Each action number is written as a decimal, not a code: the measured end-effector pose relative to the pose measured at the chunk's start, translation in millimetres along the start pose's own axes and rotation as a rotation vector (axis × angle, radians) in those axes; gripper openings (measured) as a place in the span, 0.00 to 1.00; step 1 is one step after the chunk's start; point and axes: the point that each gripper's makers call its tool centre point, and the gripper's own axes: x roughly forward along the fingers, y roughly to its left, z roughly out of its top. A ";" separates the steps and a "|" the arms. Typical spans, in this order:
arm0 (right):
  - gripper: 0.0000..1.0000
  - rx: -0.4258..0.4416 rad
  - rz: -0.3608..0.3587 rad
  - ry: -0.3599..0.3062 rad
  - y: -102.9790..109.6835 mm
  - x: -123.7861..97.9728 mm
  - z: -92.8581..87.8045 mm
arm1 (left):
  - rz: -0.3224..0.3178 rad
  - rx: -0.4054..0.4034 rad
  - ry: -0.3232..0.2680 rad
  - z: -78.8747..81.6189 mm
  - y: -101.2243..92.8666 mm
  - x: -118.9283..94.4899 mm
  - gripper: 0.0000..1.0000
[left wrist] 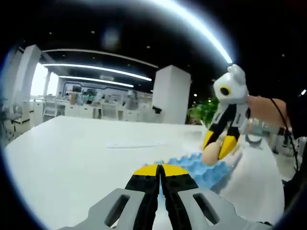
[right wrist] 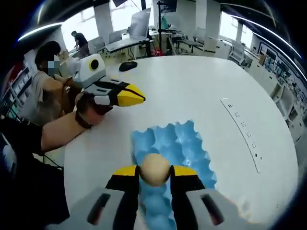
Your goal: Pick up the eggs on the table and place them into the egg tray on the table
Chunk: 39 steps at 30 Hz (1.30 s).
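The right gripper (right wrist: 154, 173) held a smooth, tan, rounded egg (right wrist: 154, 169) clamped between its yellow-tipped black jaws, just above the blue egg tray (right wrist: 184, 141). In the left gripper view the same egg (left wrist: 211, 152) sat between those jaws of the right gripper (left wrist: 220, 143), low over the tray (left wrist: 204, 167). The tray was a moulded sheet of cups and peaks with a scalloped, bumpy rim, and the cups that showed held nothing.

The left gripper (left wrist: 160, 173) had its jaws pressed together with nothing between them; in the right gripper view it (right wrist: 136, 96) hung over the table beyond the tray's far left corner, held by a hand (right wrist: 91, 108), apart from the tray.

The table (right wrist: 192, 86) was white, smooth and matt, with a rounded outline. A thin line of small marks (right wrist: 242, 132) ran across it to the right of the tray. A dark computer mouse (right wrist: 127, 65) lay near the far edge. Wide bare surface lay beyond the tray and on both sides of it. A seated person (right wrist: 45, 79) was past the table's left edge.
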 end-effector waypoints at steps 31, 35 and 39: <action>0.26 -0.120 0.052 0.222 27.5 79.6 14.1 | -0.024 -0.038 0.058 -5.9 8.8 -7.6 0.00; 0.26 -0.122 0.049 0.244 26.7 82.8 11.9 | -0.044 -0.020 0.096 -11.1 5.7 -7.0 0.00; 0.27 -0.127 0.044 0.256 26.2 85.1 11.6 | -0.068 0.021 0.129 -15.8 3.5 -4.9 0.00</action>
